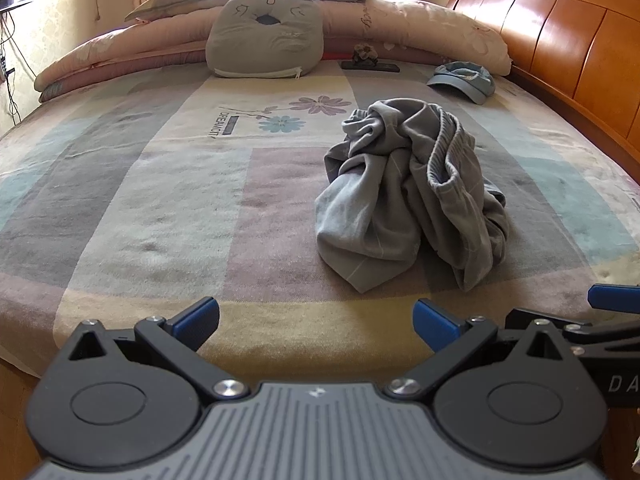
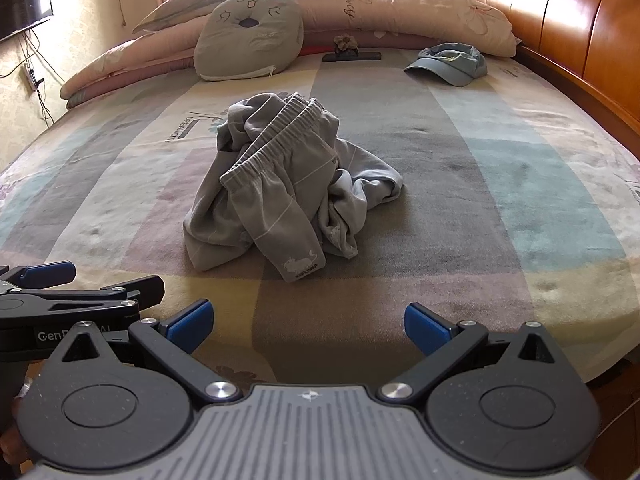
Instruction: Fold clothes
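Observation:
A crumpled pair of grey pants (image 1: 412, 188) with an elastic waistband lies in a heap on the bed, ahead and right in the left wrist view. In the right wrist view the grey pants (image 2: 280, 188) sit ahead and slightly left, waistband on top and a cuff with a small white print facing me. My left gripper (image 1: 316, 326) is open near the bed's front edge, nothing between its blue pads. My right gripper (image 2: 308, 328) is open too, short of the heap. Each gripper shows at the other view's edge: the right gripper (image 1: 612, 300), the left gripper (image 2: 52, 276).
The bed has a patchwork pastel sheet (image 1: 160, 184). At the back lie a grey cat-face cushion (image 1: 266, 36), pink folded quilts and pillows (image 1: 420, 28), a blue cap (image 1: 464, 78) and a dark phone (image 1: 370, 66). A wooden headboard (image 1: 560, 32) runs along the right.

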A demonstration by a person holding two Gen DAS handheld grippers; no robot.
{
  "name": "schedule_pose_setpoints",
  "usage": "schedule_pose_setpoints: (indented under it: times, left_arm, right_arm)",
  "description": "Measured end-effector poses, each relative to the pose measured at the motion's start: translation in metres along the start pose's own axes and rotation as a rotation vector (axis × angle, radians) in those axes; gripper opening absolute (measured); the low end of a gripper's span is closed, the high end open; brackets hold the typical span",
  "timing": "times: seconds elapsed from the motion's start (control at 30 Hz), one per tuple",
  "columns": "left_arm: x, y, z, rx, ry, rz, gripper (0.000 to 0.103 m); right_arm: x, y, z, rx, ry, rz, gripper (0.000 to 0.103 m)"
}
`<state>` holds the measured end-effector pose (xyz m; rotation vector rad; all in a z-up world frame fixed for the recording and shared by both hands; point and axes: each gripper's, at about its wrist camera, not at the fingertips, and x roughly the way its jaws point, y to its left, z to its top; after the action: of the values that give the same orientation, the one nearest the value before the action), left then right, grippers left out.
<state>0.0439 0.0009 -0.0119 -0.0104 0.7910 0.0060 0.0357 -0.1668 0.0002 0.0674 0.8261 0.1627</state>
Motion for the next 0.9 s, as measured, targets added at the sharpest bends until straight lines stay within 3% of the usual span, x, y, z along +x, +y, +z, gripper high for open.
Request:
schedule_pose_setpoints:
  times: [0.57, 0.9]
  left_arm:
    - [0.062, 0.001, 0.037, 0.051, 0.053, 0.002, 0.102]
    - [0.089, 0.003, 0.079, 0.091, 0.088, -0.017, 0.102]
  right_arm:
    - [0.061, -0.011, 0.034, 0.005, 0.047, 0.000, 0.103]
    - [0.079, -0.035, 0.071, 0.046, 0.059, -0.075, 0.103]
